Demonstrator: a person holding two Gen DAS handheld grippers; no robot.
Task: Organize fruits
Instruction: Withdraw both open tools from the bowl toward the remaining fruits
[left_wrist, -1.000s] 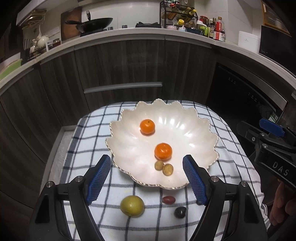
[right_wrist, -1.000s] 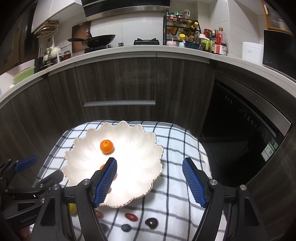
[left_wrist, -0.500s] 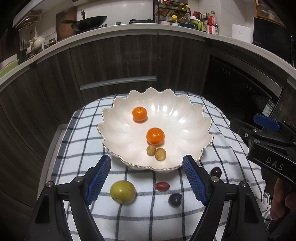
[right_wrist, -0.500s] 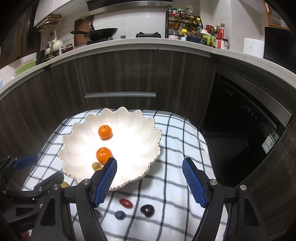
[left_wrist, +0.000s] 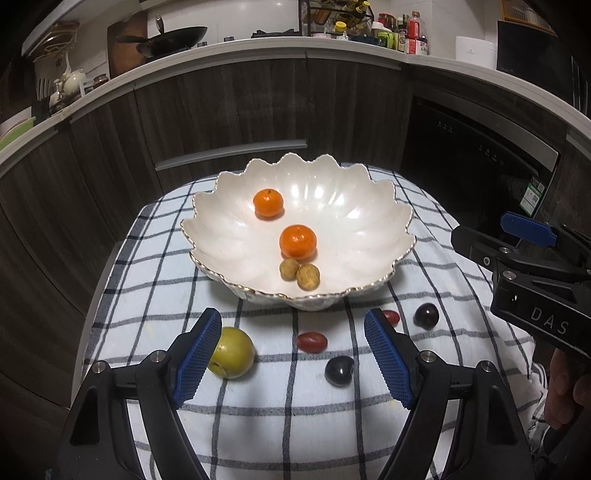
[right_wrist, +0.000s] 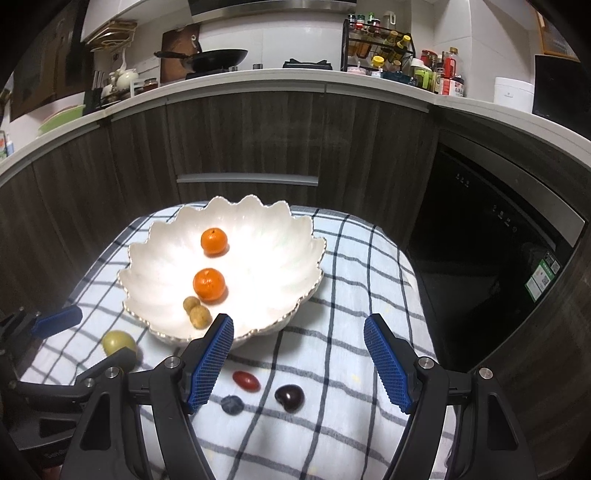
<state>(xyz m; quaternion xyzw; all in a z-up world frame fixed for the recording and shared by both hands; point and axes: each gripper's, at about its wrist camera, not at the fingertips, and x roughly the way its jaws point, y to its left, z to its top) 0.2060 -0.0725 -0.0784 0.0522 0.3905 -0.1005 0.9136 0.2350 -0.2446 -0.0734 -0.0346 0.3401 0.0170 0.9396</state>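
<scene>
White scalloped bowl (left_wrist: 229, 236) at twelve o'clock holds two oranges; left gripper (left_wrist: 291, 350) gapes empty, green fruit (left_wrist: 232, 352) at its nine o'clock pad. Right wrist view: right gripper (right_wrist: 299, 354) spread, empty, dark cherry (right_wrist: 290, 398) at six o'clock. Judged approach stage; next, straddle one loose fruit.

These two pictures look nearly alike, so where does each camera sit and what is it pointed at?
Left wrist view: on the left gripper, tilted down at the white bowl and loose fruit on the checked cloth; its open blue fingers show, plus the right gripper's body and a hand.
Right wrist view: on the right gripper, facing likewise; its open fingers and part of the left gripper show.
Shared: bowl, two oranges, green fruit, cloth, kitchen counter.
</scene>
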